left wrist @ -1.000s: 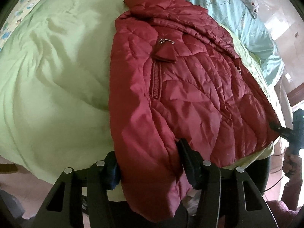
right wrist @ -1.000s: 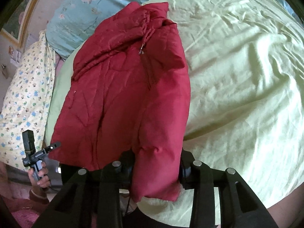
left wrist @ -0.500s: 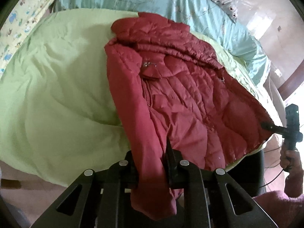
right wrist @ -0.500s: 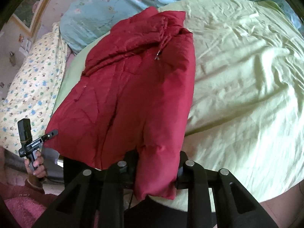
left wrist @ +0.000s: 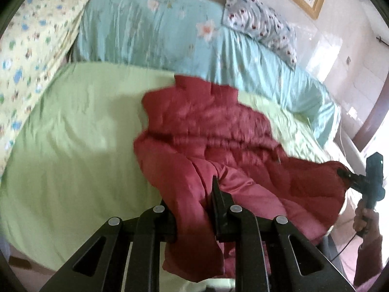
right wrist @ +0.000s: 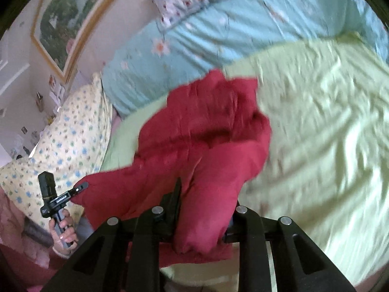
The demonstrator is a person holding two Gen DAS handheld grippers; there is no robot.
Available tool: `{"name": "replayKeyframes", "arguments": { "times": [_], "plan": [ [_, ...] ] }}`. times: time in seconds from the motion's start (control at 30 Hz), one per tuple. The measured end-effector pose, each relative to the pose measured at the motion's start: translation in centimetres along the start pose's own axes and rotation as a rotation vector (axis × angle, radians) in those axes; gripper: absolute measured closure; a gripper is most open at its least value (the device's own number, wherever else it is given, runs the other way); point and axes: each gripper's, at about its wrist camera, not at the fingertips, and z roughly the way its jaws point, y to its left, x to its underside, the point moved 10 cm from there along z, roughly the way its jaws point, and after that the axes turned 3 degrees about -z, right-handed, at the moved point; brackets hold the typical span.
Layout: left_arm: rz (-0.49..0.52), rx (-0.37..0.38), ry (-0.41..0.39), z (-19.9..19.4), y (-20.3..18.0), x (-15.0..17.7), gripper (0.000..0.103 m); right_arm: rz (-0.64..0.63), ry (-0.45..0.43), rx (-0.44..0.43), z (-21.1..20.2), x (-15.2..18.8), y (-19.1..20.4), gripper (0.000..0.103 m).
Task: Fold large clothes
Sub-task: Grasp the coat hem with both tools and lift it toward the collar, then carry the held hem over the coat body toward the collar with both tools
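A red quilted puffer jacket [left wrist: 218, 141] lies on a light green bedsheet [left wrist: 73, 131], its near hem lifted off the bed. My left gripper [left wrist: 194, 209] is shut on one bottom corner of the jacket. My right gripper [right wrist: 201, 216] is shut on the other bottom corner of the jacket [right wrist: 206, 141]. Each gripper also shows in the other's view: the right one [left wrist: 345, 175] pinching the hem at the right, the left one [right wrist: 81, 187] pinching it at the left. Both views are motion-blurred.
A light blue floral quilt [left wrist: 170, 34] lies along the head of the bed. A yellow patterned pillow [left wrist: 31, 48] sits at one side, a grey patterned pillow [left wrist: 262, 22] at the other. A framed picture [right wrist: 63, 22] hangs on the wall. The green bedsheet [right wrist: 316, 133] spreads to the right.
Both grippers have closed on the jacket's bottom corners and lifted the hem, carrying it up toward the collar. The jacket now bunches and looks shorter; more of the head of the bed shows.
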Motion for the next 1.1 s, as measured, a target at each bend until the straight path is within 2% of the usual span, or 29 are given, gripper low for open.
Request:
{"name": "replayKeyframes", "arguments": {
  "times": [0.2,0.53,0.87,1.1],
  "plan": [
    [-0.007,-0.023,-0.048,1.7,-0.2,-4.1,0.085,-0.001,-0.09,-0.002,1.5,-5.6,-0.2,0.08],
    [-0.065,-0.058,-0.067,7.9,0.2,-10.6,0.084,0.054,-0.189,0.006,6.2,-13.4,-1.4,0.079],
    [-0.124,-0.088,-0.033,15.2,1.7,-15.5,0.083,0.188,-0.212,-0.016,10.8,-17.4,-4.5,0.075],
    [-0.197,-0.103,0.021,22.8,3.7,-19.5,0.081,0.321,-0.206,0.005,15.4,-20.1,-7.7,0.073]
  ]
}}
